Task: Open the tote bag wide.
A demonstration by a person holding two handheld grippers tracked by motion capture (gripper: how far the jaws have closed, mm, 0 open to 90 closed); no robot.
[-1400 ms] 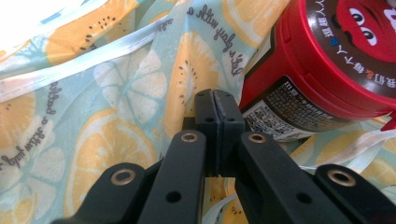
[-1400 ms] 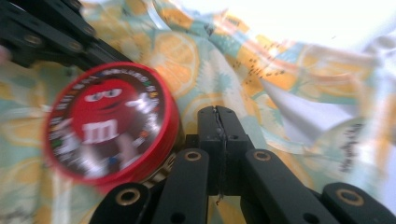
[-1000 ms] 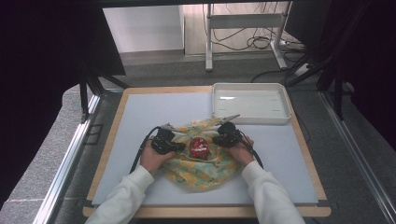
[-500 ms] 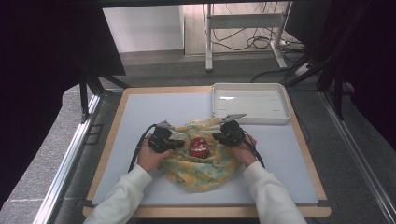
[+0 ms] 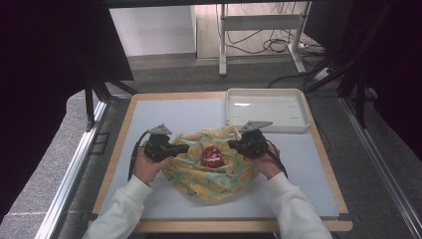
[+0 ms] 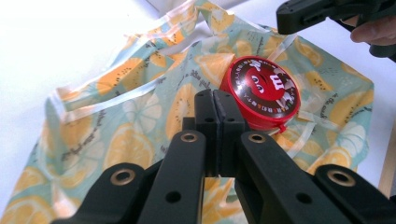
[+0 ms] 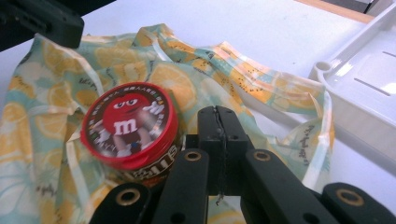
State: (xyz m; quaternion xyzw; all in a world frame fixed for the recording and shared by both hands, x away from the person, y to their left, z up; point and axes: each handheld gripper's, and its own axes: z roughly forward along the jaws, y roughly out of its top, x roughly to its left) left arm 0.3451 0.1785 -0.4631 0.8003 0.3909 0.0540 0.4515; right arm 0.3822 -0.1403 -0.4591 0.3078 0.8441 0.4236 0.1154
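A cloth (image 5: 214,181) printed with orange and lemon slices lies rumpled on the white table mat, with a round red candy tin (image 5: 211,156) on its middle. My left gripper (image 5: 185,148) hovers over the cloth's left edge and my right gripper (image 5: 230,144) over its right edge, both pointing inward at the tin. In the left gripper view the shut jaws (image 6: 215,95) sit just left of the tin (image 6: 264,91) above the cloth (image 6: 116,140). In the right gripper view the shut jaws (image 7: 217,112) sit right of the tin (image 7: 128,126). Nothing shows between either pair.
An empty white tray (image 5: 263,107) stands at the table's back right, close behind the right gripper; its corner (image 7: 369,93) shows in the right gripper view. Bare mat surrounds the cloth. The table's wooden rim (image 5: 119,144) runs along the left.
Both hands have lifted a little and drawn slightly apart, away from the tin. The cloth and tin have stayed in place.
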